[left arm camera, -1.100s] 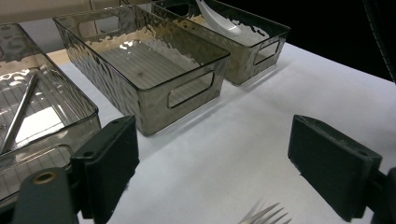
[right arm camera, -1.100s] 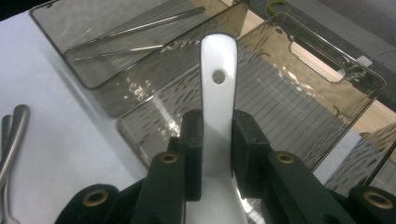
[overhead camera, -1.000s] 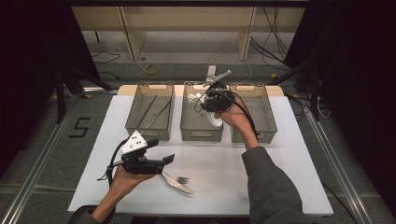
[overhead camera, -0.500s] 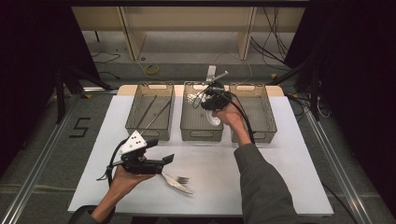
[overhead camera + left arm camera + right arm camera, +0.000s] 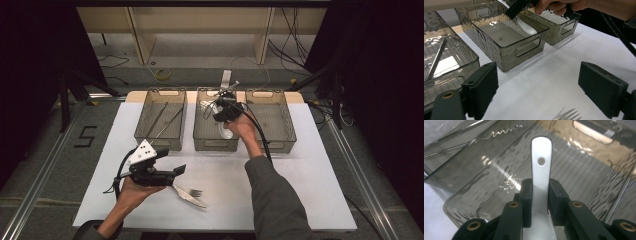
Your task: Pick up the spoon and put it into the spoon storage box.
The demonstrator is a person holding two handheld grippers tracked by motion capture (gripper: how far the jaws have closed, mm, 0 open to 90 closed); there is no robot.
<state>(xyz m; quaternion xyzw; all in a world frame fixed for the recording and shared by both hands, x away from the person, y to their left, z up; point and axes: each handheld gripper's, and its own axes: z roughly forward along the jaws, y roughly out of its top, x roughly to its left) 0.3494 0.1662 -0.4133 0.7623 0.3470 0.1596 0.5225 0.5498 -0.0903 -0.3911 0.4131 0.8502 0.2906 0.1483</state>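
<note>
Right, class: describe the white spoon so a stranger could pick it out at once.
Find the white table with three smoked clear bins in a row at its far edge. Over the middle bin, the right claw grips a white spoon by its flat handle. It is glossy white with a small hole near the handle's end, unlike the metal fork lying near the left claw.

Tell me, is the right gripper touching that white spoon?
Touching: the right gripper view shows the right gripper with both pads against the white spoon handle.
</note>
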